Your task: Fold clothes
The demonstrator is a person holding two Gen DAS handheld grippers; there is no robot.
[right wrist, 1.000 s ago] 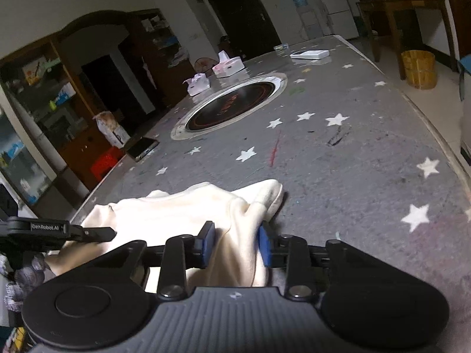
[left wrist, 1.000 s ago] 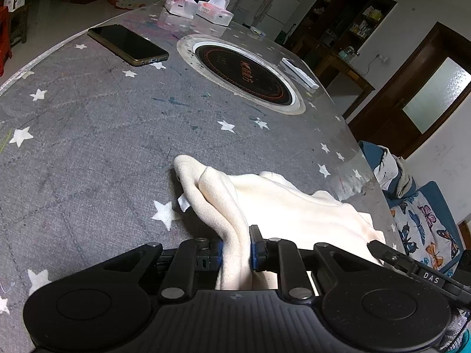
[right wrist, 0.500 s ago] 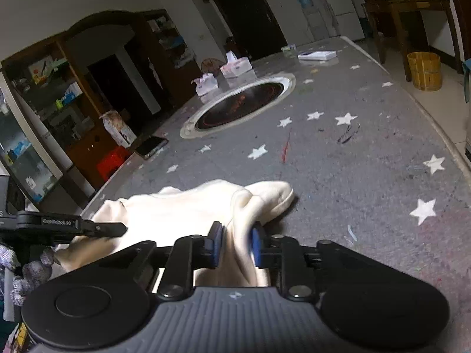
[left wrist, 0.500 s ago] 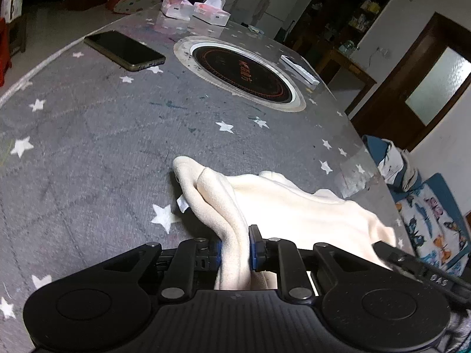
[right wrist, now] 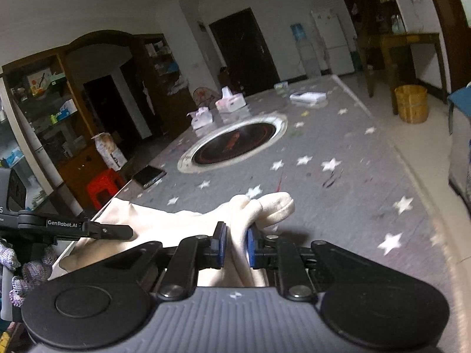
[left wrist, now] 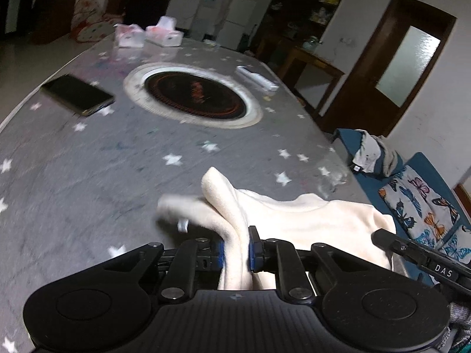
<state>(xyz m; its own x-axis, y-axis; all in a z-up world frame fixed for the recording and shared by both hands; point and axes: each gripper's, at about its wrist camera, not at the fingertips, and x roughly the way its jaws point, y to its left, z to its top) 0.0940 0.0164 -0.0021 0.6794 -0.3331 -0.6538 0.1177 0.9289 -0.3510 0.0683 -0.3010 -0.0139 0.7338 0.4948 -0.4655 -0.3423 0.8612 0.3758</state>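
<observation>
Both grippers pinch bunched ends of a cream garment (left wrist: 309, 217) at the near edge of a grey starred table (left wrist: 88, 176): the left gripper (left wrist: 236, 247) clamped, the right gripper (right wrist: 234, 242) having just closed tighter. Beyond lie a phone (left wrist: 77, 94), a round cooktop (left wrist: 192, 95) and tissue boxes (left wrist: 145, 35).

Both wrist views face the table (left wrist: 88, 176), close above.

Soft, fleecy cream cloth (left wrist: 309, 220) bunches matt and nappy. The grey starred tablecloth (left wrist: 88, 176) looks woven, slightly rough. At twelve o'clock the round hob (left wrist: 192, 95) shines glassy; at ten o'clock the phone (left wrist: 76, 94) gleams glossy. Grippers: matt black plastic.
</observation>
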